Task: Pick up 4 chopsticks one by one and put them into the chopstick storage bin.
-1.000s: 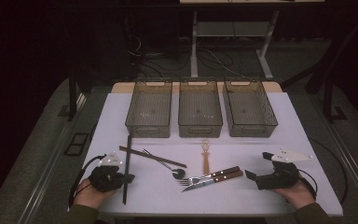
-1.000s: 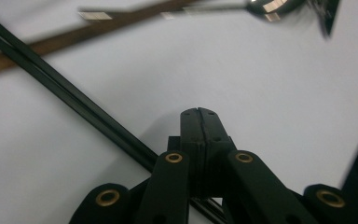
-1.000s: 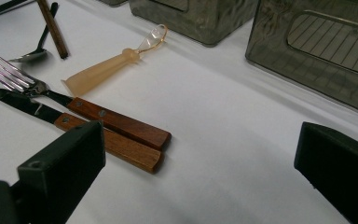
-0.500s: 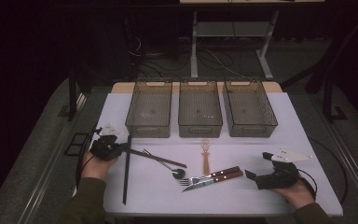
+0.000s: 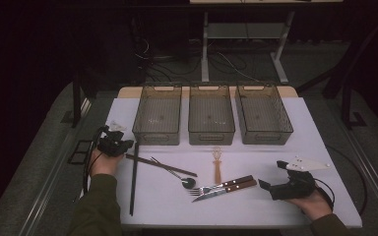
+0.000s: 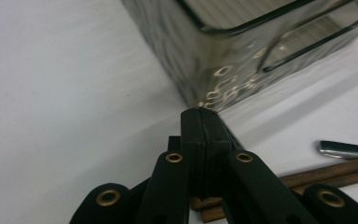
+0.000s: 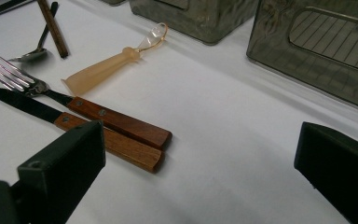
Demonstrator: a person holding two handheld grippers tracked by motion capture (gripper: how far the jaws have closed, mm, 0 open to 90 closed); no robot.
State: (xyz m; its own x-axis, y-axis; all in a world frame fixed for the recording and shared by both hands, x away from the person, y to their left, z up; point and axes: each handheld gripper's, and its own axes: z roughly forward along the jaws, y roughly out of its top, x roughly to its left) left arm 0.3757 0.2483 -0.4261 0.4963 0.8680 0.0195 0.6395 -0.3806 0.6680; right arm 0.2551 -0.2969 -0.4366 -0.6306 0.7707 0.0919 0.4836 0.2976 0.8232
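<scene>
while the 3 bins (image 5: 210,118) sit empty and all cutlery lies on the table (image 5: 275,201), the left gripper (image 5: 123,145), jaws clamped on a black chopstick (image 5: 133,182), nears the left bin (image 5: 158,120); the right gripper (image 5: 270,189) rests open beside the knife (image 5: 224,190).

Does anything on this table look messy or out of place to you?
Mostly the chopsticks. One dark chopstick lies lengthwise near the table's left edge, while a brown pair lies crosswise over the spoon. The fork and knife lie neatly side by side. Nothing looks spilled or broken.
</scene>
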